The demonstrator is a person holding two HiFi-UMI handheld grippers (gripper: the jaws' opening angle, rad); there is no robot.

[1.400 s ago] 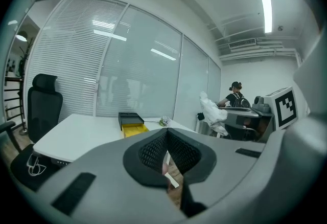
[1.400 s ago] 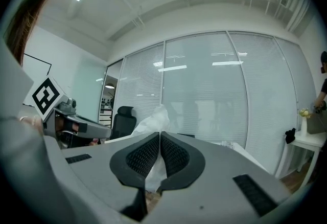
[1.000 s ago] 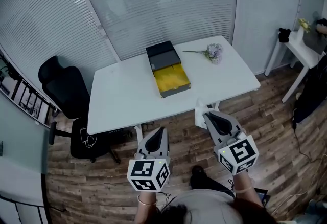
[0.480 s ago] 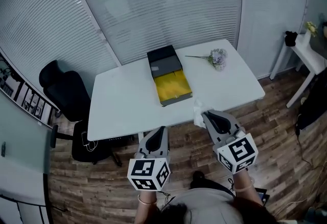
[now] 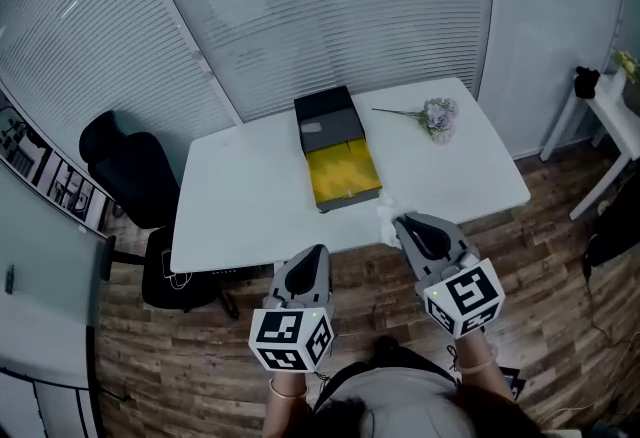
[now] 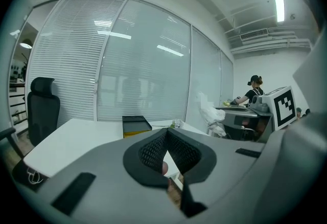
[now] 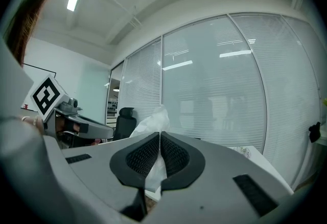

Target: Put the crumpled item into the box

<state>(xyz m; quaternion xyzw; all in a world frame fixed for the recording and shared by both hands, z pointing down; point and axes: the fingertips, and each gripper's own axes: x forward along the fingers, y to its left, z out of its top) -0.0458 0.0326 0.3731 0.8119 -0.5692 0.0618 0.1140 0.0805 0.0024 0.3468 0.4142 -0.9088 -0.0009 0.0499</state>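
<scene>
As right gripper (image 5: 402, 224) pinches crumpled item (image 5: 386, 216), white wad pokes past tips, over near edge of table (image 5: 240, 216). Box (image 5: 345, 176) open, yellow inside, 11 o'clock from wad. I judge wad light, soft, thin; could slip. Best pinched mid-bulk. Left gripper (image 5: 316, 254) closed, empty.
</scene>
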